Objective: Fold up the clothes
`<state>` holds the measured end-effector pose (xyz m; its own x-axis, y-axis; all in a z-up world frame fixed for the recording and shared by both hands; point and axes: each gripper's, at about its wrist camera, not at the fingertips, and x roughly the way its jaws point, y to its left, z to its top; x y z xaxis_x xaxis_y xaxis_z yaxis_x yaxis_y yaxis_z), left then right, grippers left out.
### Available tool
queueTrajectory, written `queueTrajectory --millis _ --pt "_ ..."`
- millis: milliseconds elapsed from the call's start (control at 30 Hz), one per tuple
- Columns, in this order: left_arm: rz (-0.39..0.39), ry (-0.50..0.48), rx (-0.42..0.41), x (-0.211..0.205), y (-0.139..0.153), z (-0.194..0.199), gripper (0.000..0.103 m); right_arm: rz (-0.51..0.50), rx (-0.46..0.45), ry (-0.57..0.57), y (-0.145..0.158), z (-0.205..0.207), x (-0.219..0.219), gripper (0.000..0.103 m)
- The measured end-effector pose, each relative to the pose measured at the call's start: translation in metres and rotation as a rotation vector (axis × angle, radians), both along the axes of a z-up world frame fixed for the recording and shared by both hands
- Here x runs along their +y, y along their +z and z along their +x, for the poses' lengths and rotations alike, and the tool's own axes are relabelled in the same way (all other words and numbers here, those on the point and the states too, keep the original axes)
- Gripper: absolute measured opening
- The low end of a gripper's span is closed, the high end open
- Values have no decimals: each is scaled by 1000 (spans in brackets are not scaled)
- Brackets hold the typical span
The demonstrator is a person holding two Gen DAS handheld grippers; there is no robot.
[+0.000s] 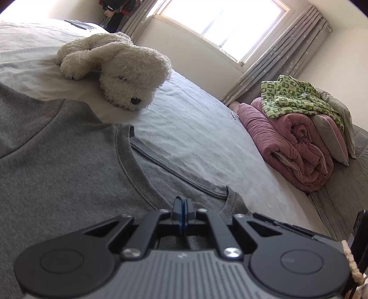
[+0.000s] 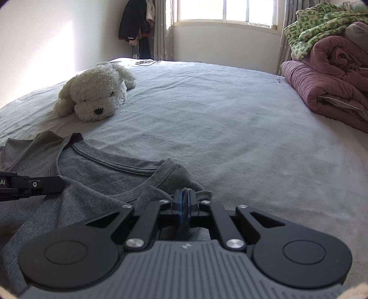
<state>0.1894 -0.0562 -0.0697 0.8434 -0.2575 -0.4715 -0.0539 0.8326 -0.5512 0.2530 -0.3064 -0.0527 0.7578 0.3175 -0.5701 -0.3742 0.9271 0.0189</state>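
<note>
Fingers of the right gripper (image 2: 184, 202) are pressing together on a bunched edge of the grey T-shirt (image 2: 96, 174), with a tuft of cloth showing between the blue pads. Fingers of the left gripper (image 1: 183, 207) are likewise standing closed, blue pads meeting over the grey T-shirt (image 1: 69, 165); whether cloth is caught between them cannot be told from the left wrist view.

Location of the garment: it is lying on the pale bed sheet (image 2: 230, 138), neckline facing away toward the window (image 2: 225, 11). In the right wrist view, one layer of fabric is sitting doubled over beside the collar, and the left tool's arm is reaching in from the left edge.

Progress, as a judgement: the shirt is lying partly gathered, not in a squared, compact fold. Both tools are holding near the shoulder end, which fits either a fold being carried across or the cloth being pulled out and straightened. Sleeves and lower hem are out of view, so their condition is not established.

Surroundings: a white plush dog (image 2: 96, 92) is resting beyond the collar, apart from the shirt; a rolled pink quilt (image 2: 326, 80) with a green patterned garment (image 2: 317, 27) on top is sitting at the far right.
</note>
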Motion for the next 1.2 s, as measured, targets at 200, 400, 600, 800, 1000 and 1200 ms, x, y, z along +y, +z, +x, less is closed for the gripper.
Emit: queueTrajectory --millis 200,400,600,800,1000,1200 --pt "-34 -31 -75 1 0 2 2 104 -25 -106 0 -6 -33 3" --pt "-15 -40 -124 0 2 5 2 185 -14 -159 -13 -6 -51 3" --pt "72 -43 39 -7 -16 25 3 167 -1 -175 -20 -5 -50 3" --pt "47 -52 31 -5 -17 23 8 114 -13 -186 -17 -9 -43 13" --pt "-27 -83 19 0 -13 16 32 281 45 -227 7 -42 -65 39" --pt "-24 -104 76 6 -1 -16 46 360 81 -247 30 -112 -81 39"
